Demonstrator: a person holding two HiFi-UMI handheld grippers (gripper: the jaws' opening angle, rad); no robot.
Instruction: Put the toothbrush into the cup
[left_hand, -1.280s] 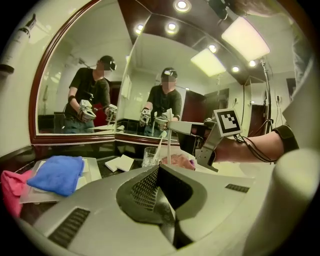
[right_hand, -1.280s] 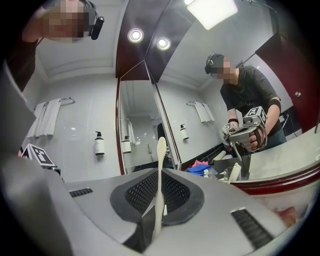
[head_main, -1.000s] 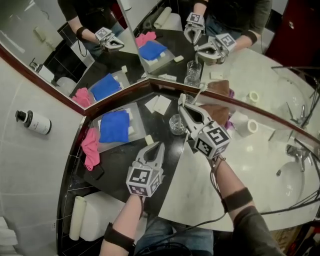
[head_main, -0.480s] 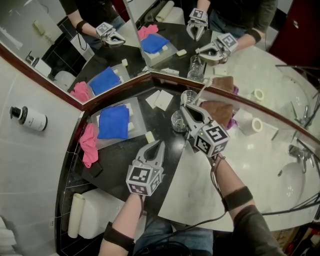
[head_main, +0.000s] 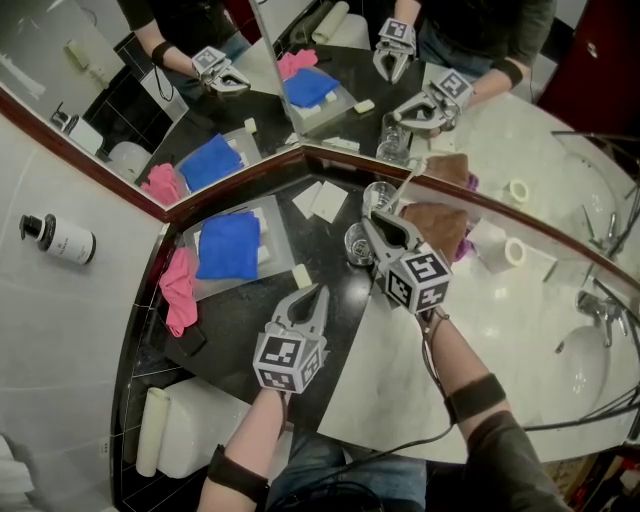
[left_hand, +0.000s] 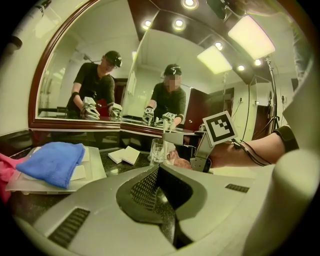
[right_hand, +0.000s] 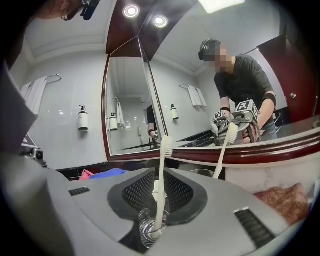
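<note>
Toothbrush (right_hand: 161, 185) stands handle-down in the glass cup (right_hand: 148, 229) by the counter's (head_main: 235, 315) back edge, so my right tongs (right_hand: 159, 196) have just been opening off it; left tongs (left_hand: 161, 174) closed, empty.

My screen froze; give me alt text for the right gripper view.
A white toothbrush stands nearly upright between the jaws of the right gripper, which have just been opening, its lower end inside the glass cup. Behind, a mirror reflects it.
</note>
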